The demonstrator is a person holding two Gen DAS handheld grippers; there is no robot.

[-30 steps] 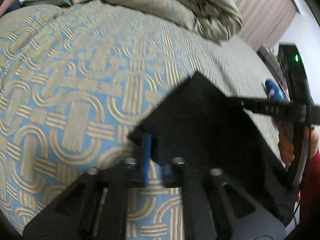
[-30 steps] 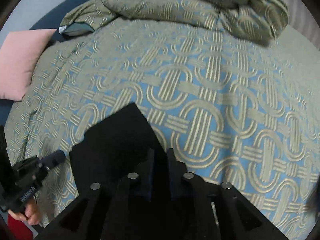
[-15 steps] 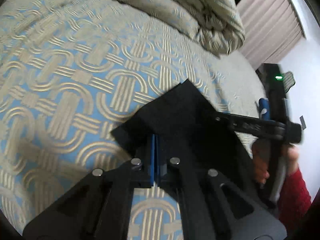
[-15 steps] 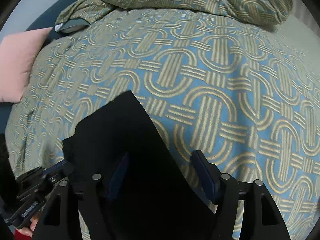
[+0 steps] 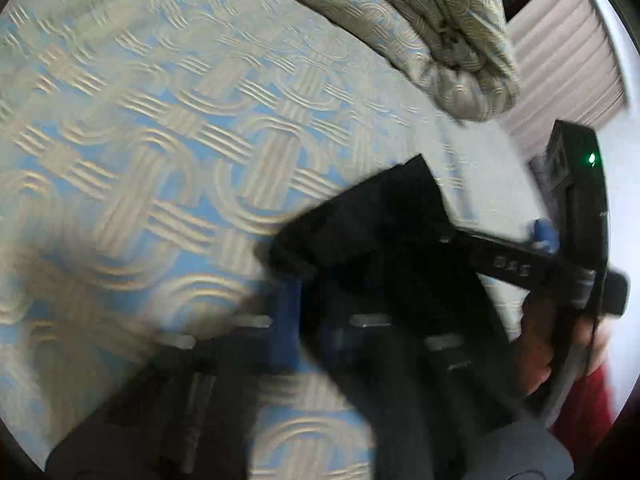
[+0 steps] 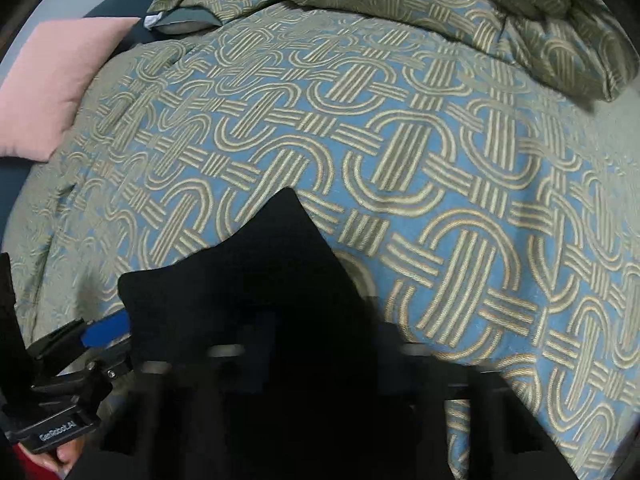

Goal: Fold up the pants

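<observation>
Black cloth fills the space at both sets of tongs. The left gripper [image 5: 316, 320], blurred, has its blue pads close together on the near edge of the pants [image 5: 384, 248]; its jaws have just been easing apart a little, cloth between them. The right gripper [image 6: 312, 348] is lost in the dark fabric, jaws pressed together after a quick spread and snap shut; what they pinch cannot be made out against the black, though the pants [image 6: 256, 280] lie right across them.

Folded, the pants lie on the bedspread [image 6: 440, 168] at its near side, long axis running from the grippers away up the bed, a pointed corner leading toward the duvet [image 5: 420, 28]. In the right view their left edge dips and rumples near the left gripper [image 6: 104, 330].

Beyond that corner the bedspread is flat and open up to the heaped duvet; a pink pillow [image 6: 52, 88] sits at the far left edge.

Compared with a second ago, the corner sits in much the same place, while the left edge has bunched.
</observation>
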